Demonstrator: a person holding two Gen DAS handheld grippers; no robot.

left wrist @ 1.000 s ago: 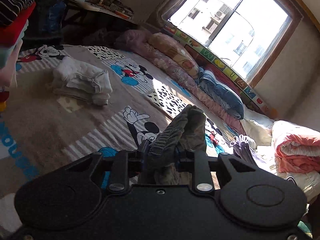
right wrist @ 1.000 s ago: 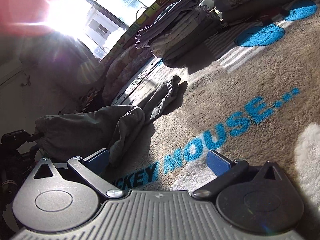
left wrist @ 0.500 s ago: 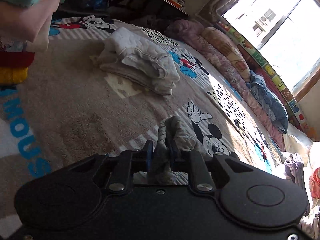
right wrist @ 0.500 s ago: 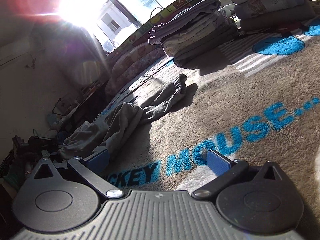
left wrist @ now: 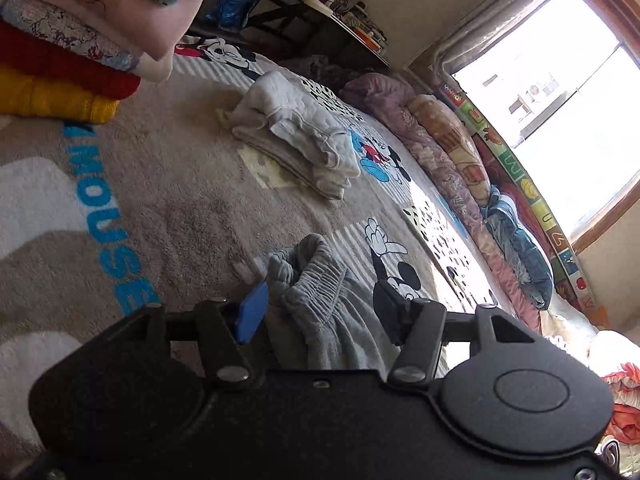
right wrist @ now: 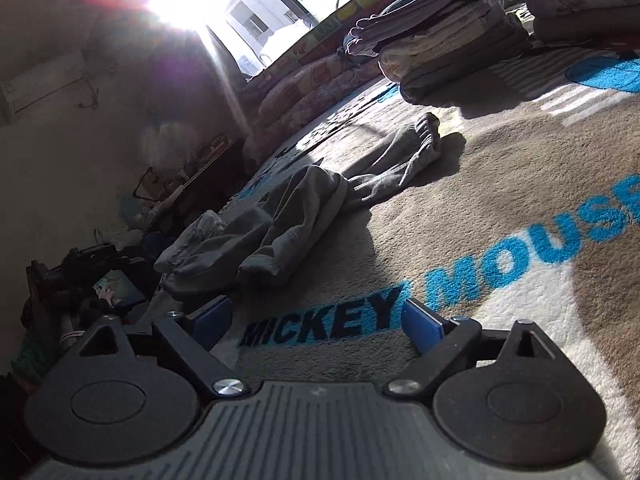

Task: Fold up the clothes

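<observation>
Left tool spread wide around the grey sweatpants waistband, released; right tool gapes empty above the Mickey Mouse blanket.

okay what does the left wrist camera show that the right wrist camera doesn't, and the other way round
Only the left wrist view shows the grey trousers' gathered waistband lying between the open left gripper's fingers, a folded white garment farther off, and a stack with red and yellow knits.

Only the right wrist view shows the trousers' cuffed leg stretched out, a folded pile behind it, and the word MICKEY between the open right gripper's fingers.

Both show the grey trousers loose on the Mickey Mouse blanket, the window and the bedding along it.
</observation>
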